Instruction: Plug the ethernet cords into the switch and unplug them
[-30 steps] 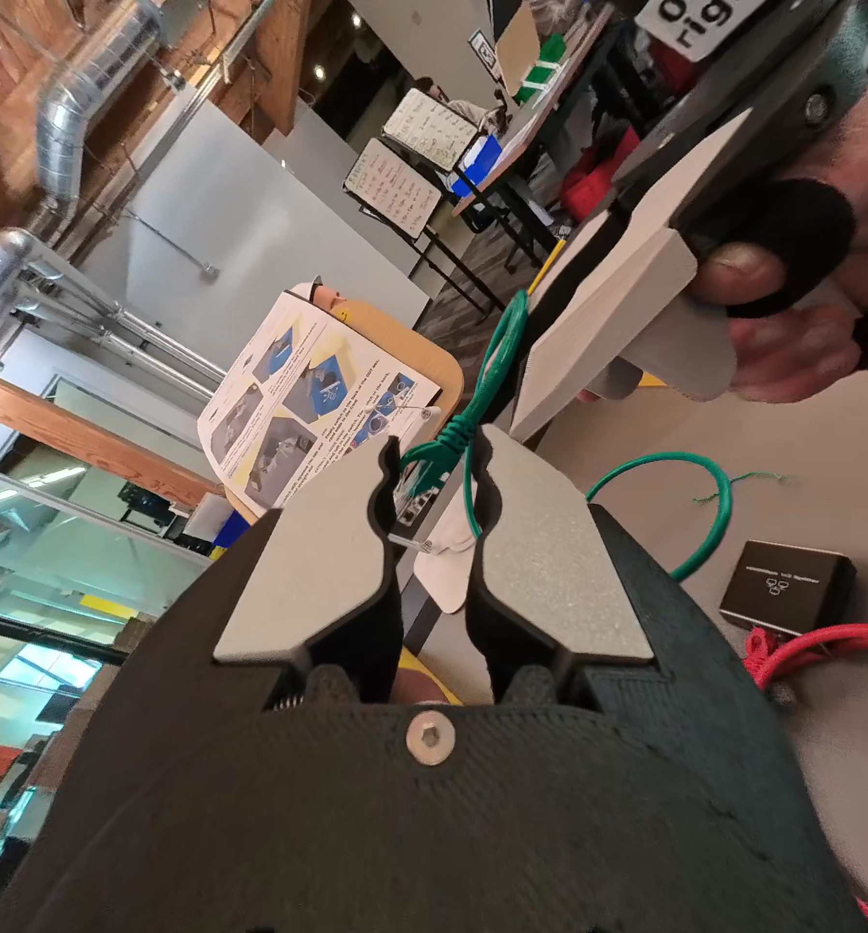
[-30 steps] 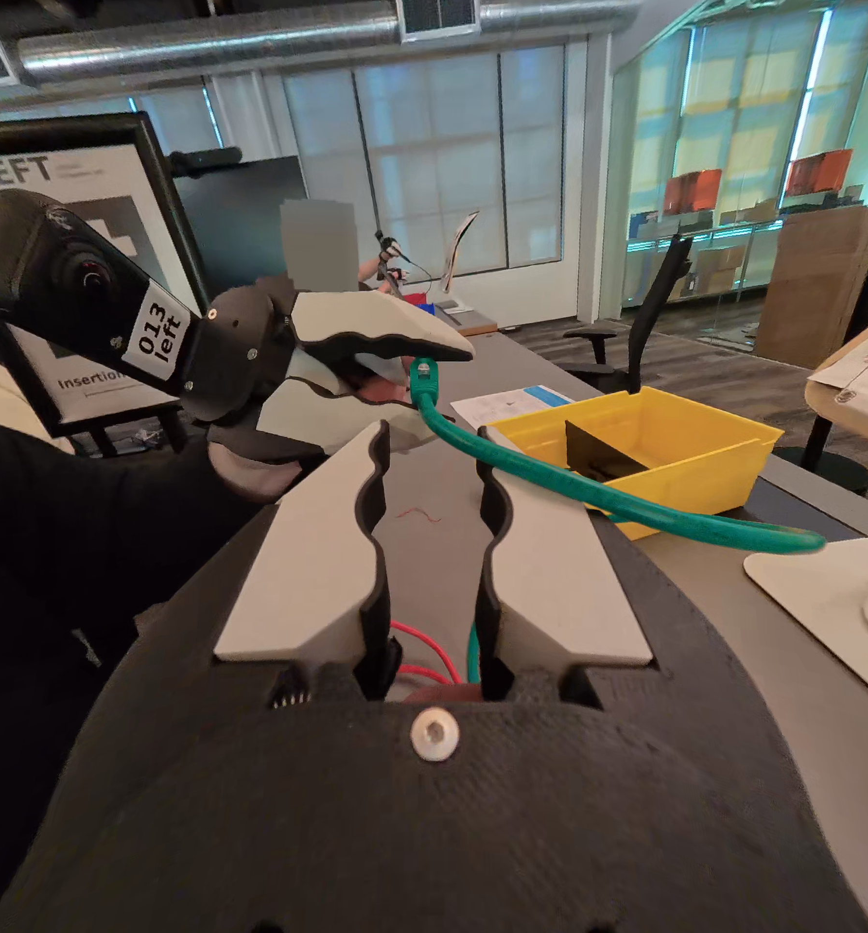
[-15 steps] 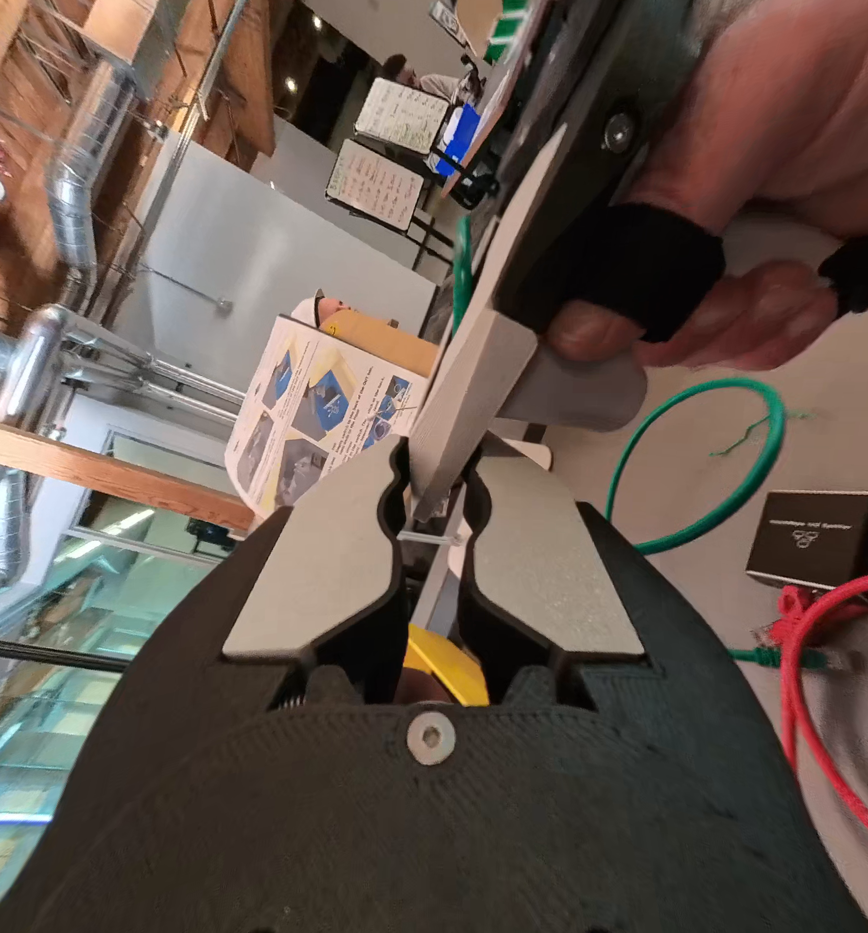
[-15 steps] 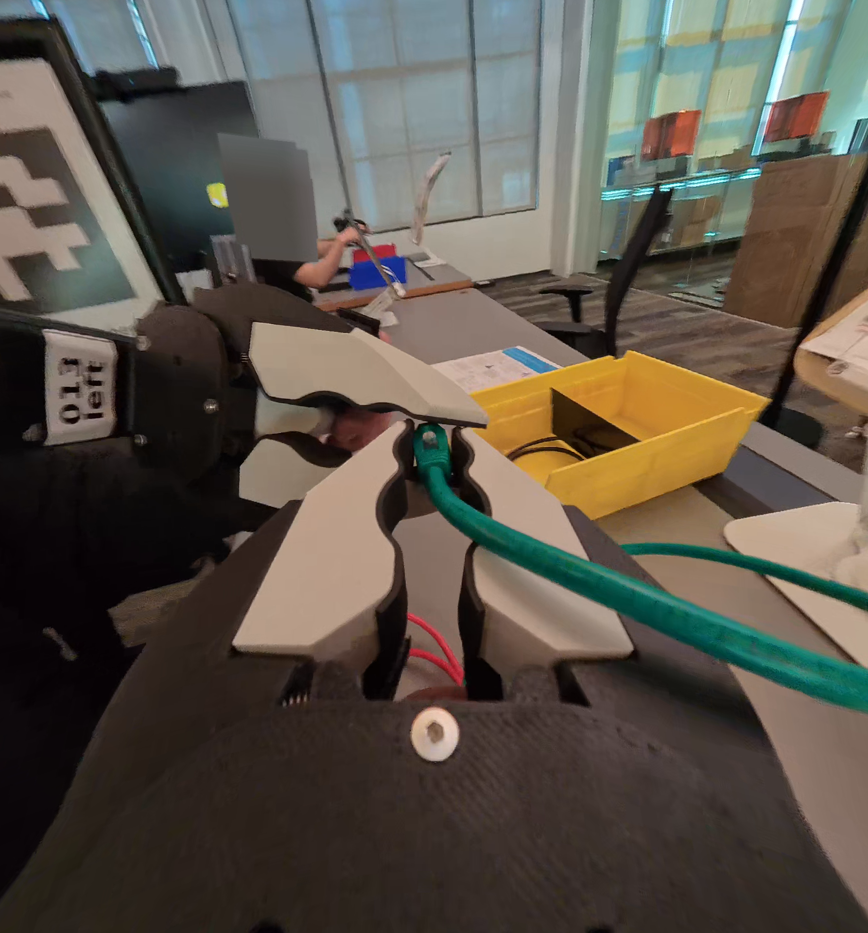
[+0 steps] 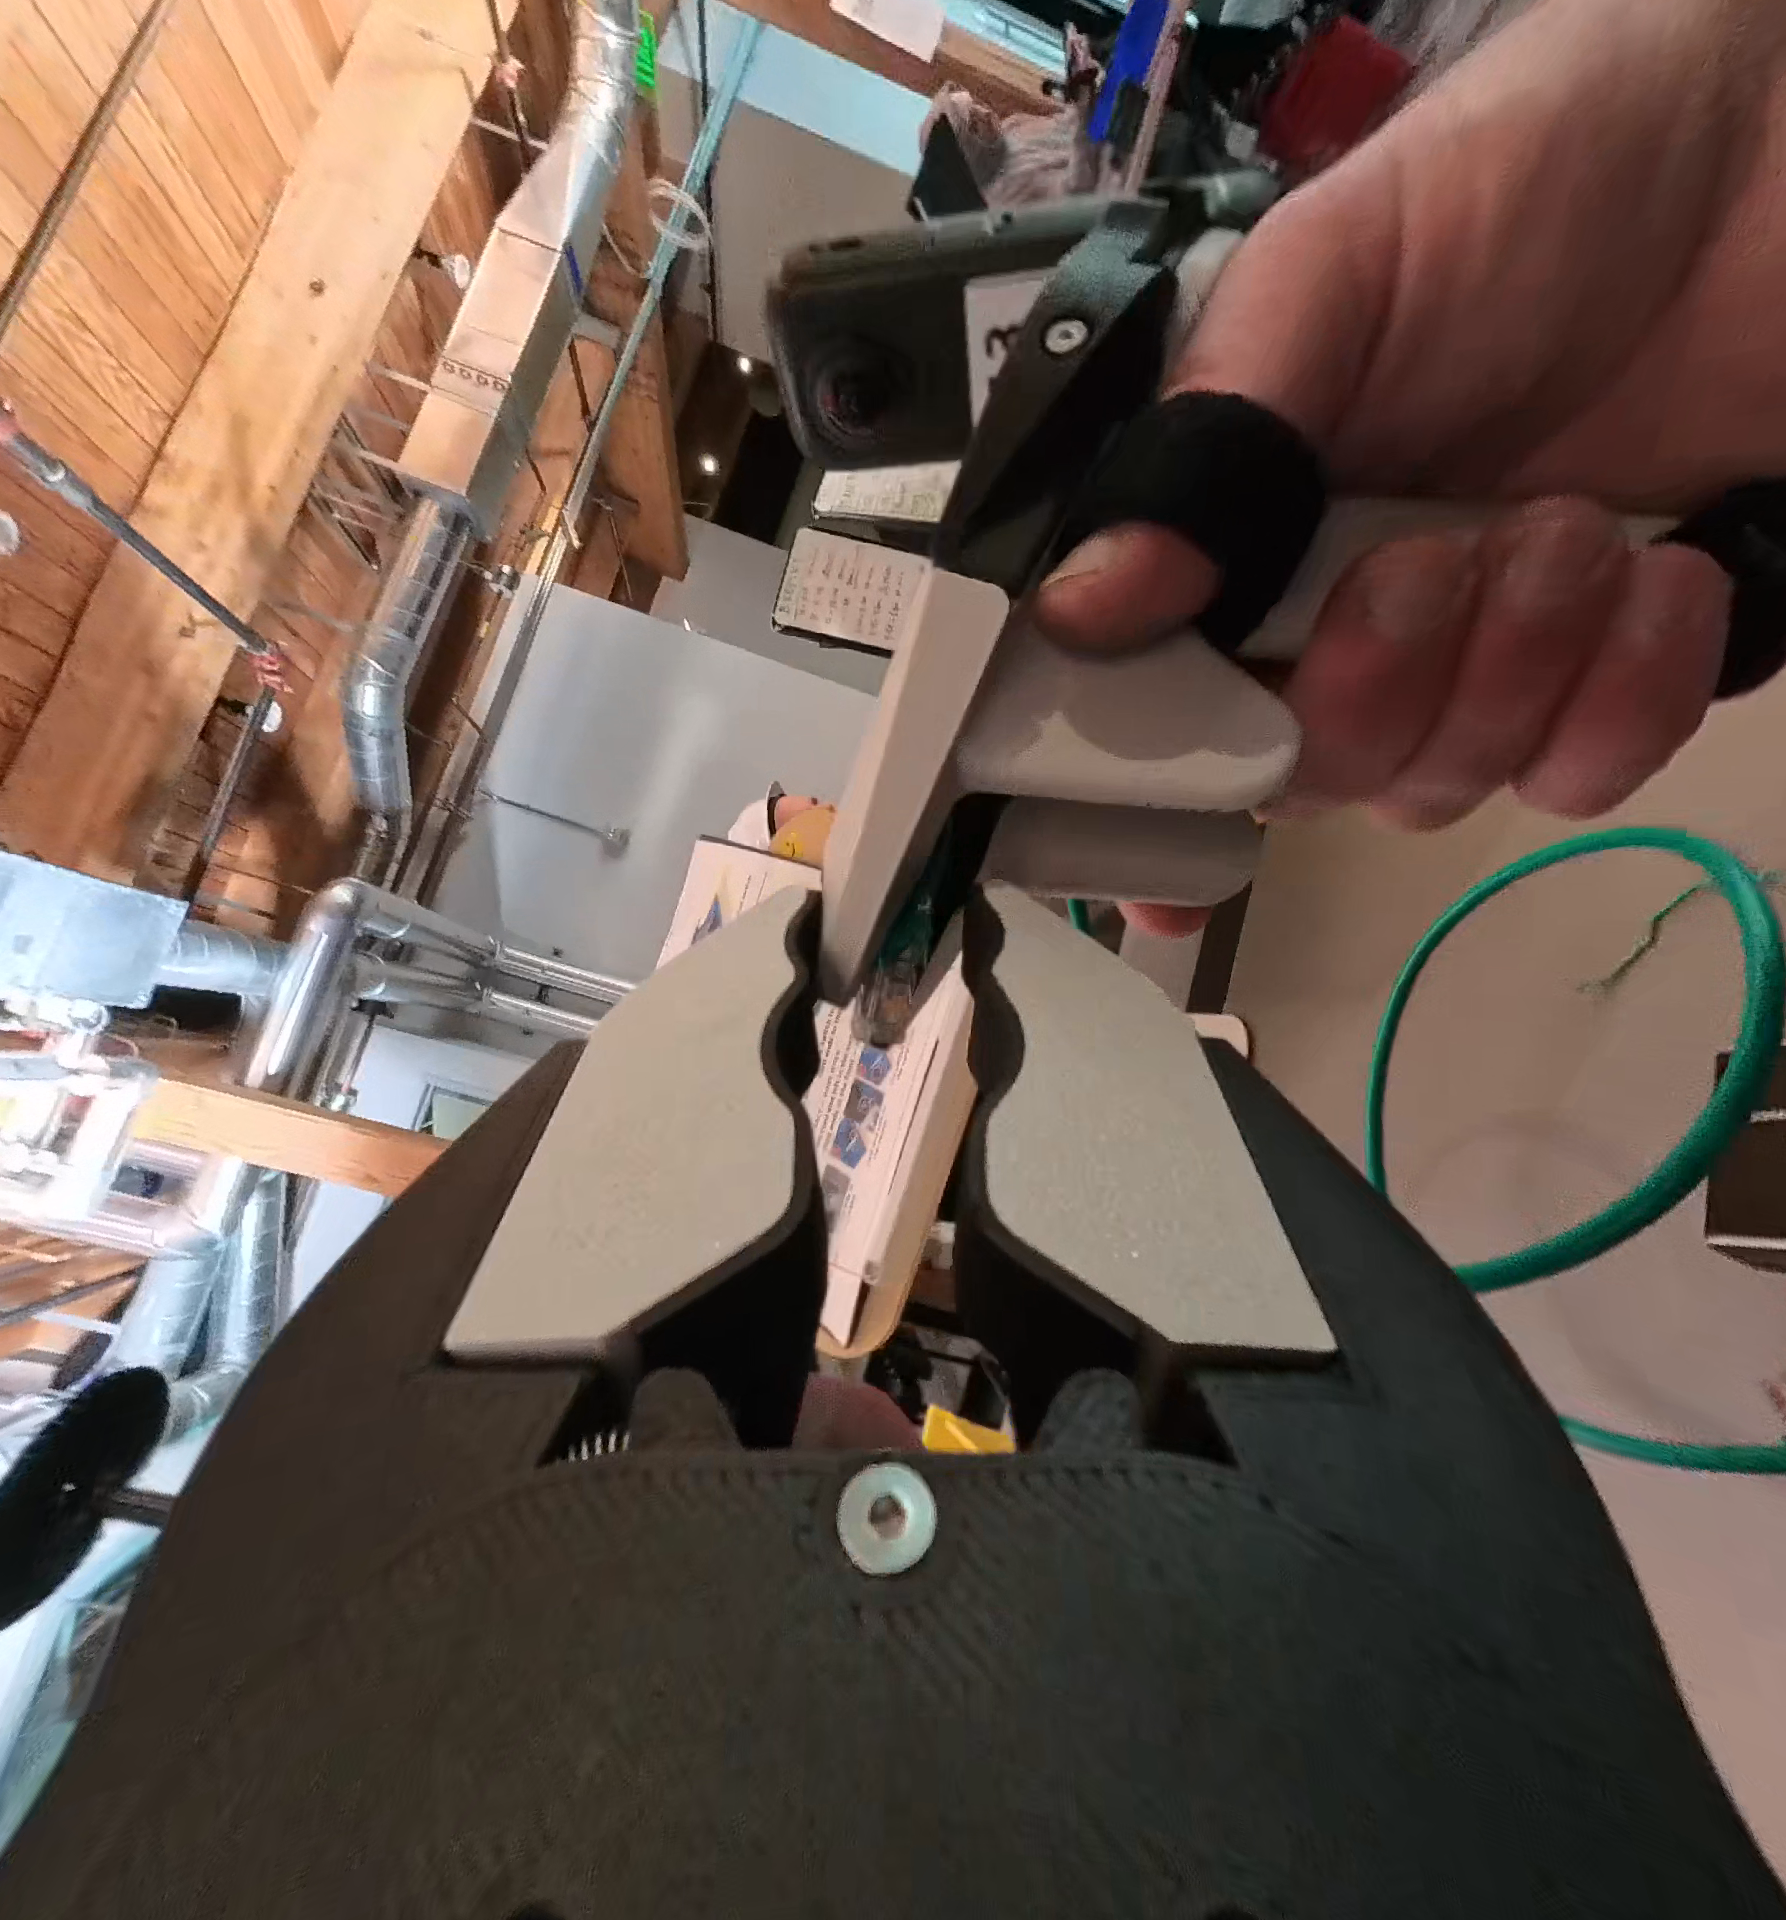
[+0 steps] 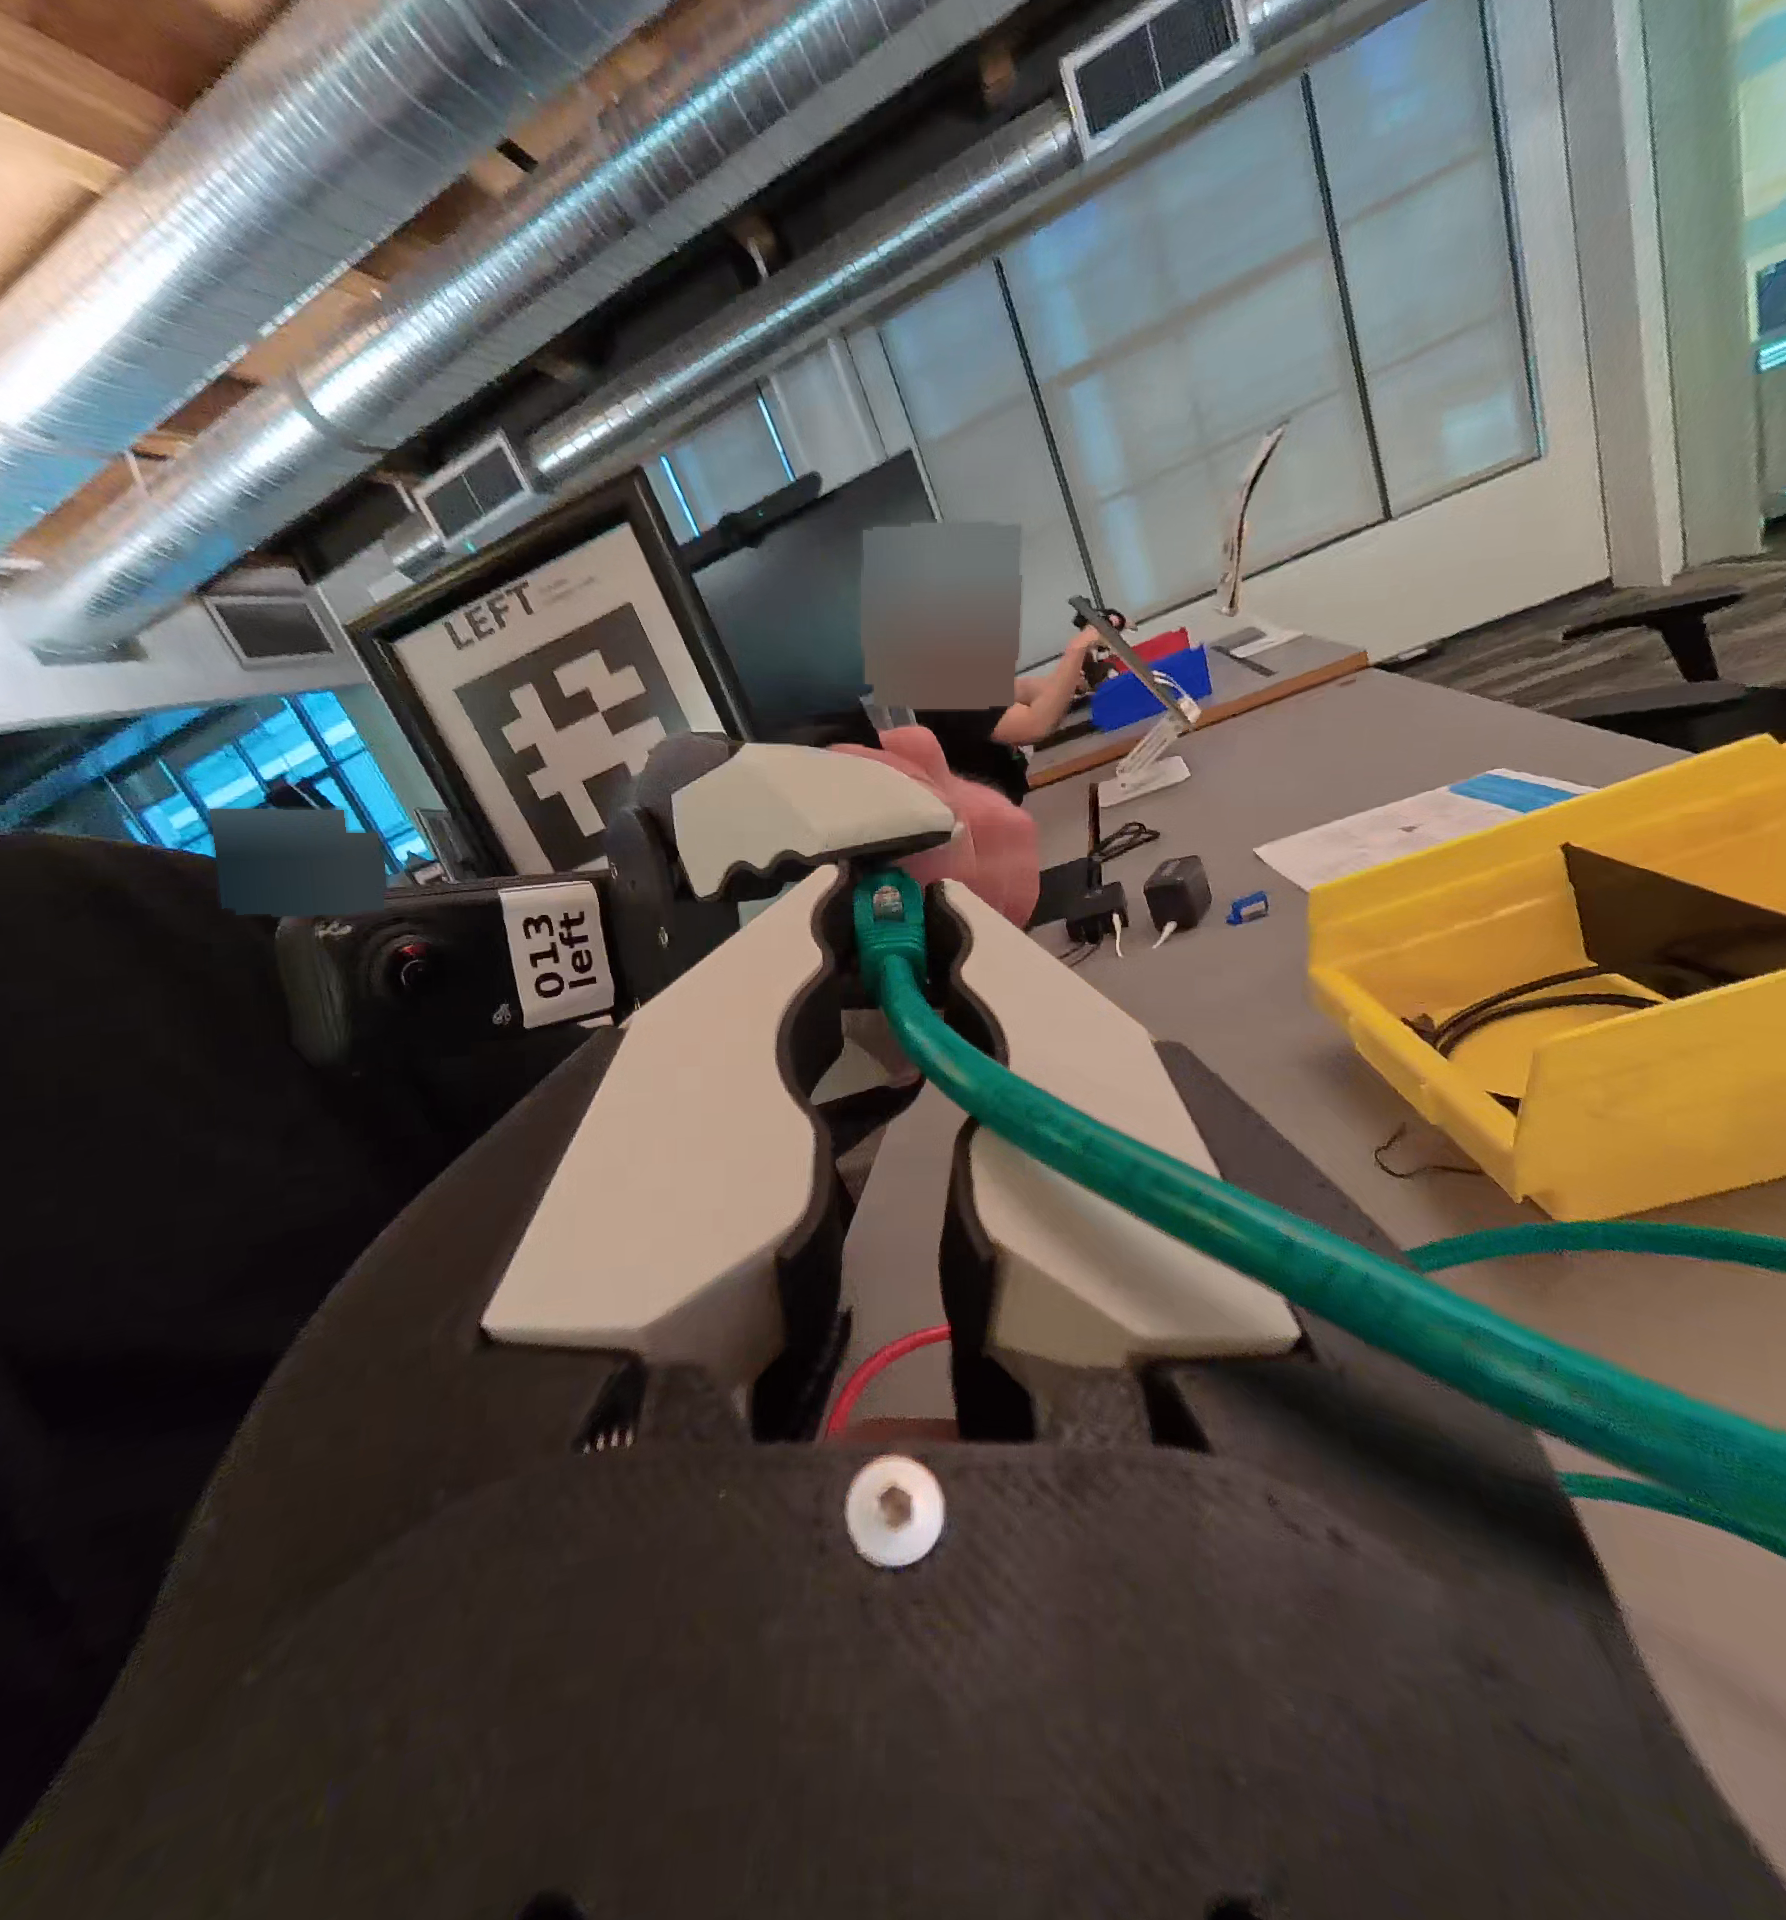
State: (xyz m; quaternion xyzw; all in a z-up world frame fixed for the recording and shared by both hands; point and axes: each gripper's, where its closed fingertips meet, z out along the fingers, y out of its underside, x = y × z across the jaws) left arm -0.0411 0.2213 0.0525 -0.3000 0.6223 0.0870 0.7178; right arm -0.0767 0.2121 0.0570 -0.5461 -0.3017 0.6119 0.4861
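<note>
Green plug [image 6: 887,914] pinched in right gripper [image 6: 884,925], presented for regrip; left gripper [image 5: 889,997] parted, empty, plug between tips

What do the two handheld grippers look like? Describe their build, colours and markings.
Both match. The left gripper has a textured black printed body, one silver centre screw and two pale grey fingers with wavy black inner edges. The right gripper is identical. Each carries a dark camera with a white printed label; black straps loop the hand holding the right one, and the other arm wears a black sleeve.
</note>
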